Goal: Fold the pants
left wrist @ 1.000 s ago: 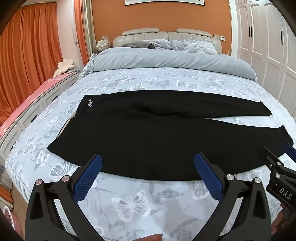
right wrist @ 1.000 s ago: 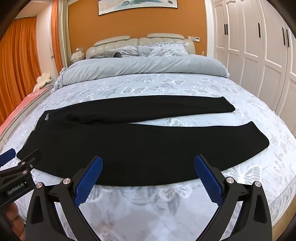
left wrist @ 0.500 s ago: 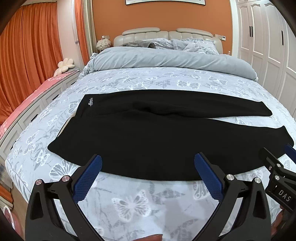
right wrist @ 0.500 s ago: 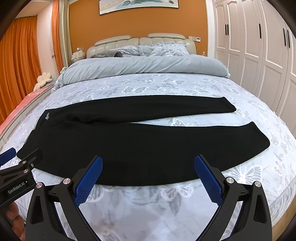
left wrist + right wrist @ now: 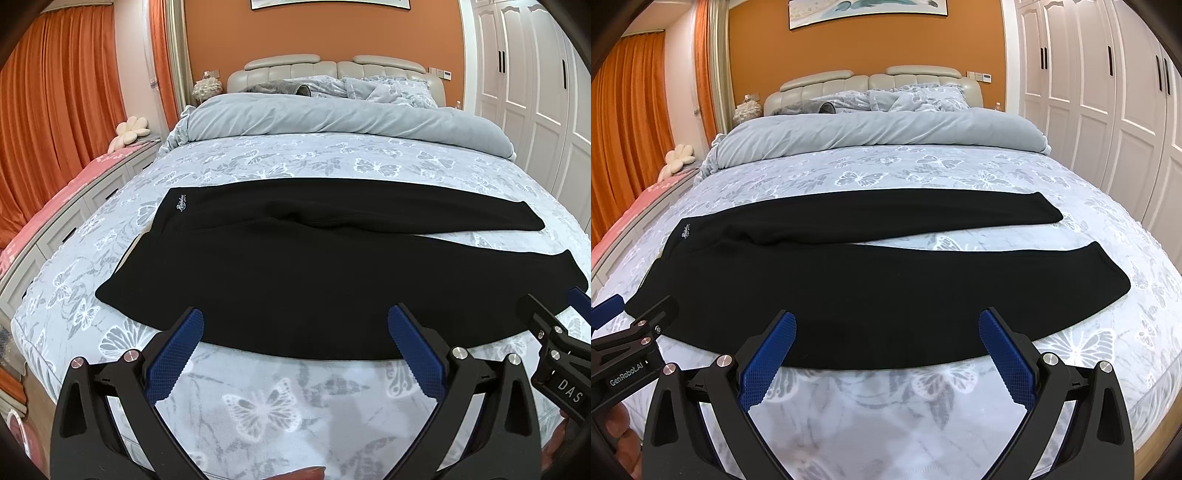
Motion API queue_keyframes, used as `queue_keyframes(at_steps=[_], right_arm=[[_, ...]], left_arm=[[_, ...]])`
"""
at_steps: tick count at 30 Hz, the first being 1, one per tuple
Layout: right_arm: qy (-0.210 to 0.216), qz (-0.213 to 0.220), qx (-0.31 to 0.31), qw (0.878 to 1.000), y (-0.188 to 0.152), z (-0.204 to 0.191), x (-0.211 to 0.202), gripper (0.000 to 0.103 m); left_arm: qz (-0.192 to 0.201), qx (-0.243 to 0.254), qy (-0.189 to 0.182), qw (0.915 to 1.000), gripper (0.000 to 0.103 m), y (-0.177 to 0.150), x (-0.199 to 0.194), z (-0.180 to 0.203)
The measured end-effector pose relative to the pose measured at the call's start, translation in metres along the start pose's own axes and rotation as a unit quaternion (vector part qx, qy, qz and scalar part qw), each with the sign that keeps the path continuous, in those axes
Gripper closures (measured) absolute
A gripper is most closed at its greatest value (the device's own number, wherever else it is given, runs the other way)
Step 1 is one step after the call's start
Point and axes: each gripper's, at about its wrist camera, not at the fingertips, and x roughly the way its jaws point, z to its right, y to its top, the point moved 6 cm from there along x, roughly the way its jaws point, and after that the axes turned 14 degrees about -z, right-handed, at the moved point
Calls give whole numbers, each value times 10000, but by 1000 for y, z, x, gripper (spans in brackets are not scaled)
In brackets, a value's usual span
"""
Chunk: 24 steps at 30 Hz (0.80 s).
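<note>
One pants (image 5: 295, 266); two claws: left claw (image 5: 295, 332), right claw (image 5: 886, 332) agape.

Through the left wrist camera I see my left gripper (image 5: 295, 332) with its two blue textured pads spread wide, holding nothing, hovering over the butterfly-print bedspread (image 5: 258, 406) just short of the near edge of the black fabric pants (image 5: 295, 266). The pants lie flat across the bedspread, waistband to the left, legs parted toward the right. The right gripper (image 5: 561, 354) shows beside the pants' near leg cuff; I cannot tell its jaw state.
</note>
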Motion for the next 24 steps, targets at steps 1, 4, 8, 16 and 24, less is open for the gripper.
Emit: queue_keyframes(at_steps=[1, 4, 8, 16, 24], right_arm=[[0, 4, -1, 10000, 0, -1, 0, 5], [-1, 0, -1, 10000, 0, 0, 1, 5], [-4, 2, 4, 10000, -1, -1, 0, 5], [-5, 2, 2, 10000, 0, 0, 0, 5], [-3, 2, 6, 10000, 0, 0, 0, 5]], left_arm=[[-2, -1, -7, 10000, 5, -1, 1, -1], [4, 1, 9, 10000, 5, 0, 1, 0], [-3, -2, 4, 10000, 5, -1, 1, -1], [-1, -3, 4, 10000, 5, -1, 2, -2], [-4, -1, 13, 10000, 5, 0, 1, -1]])
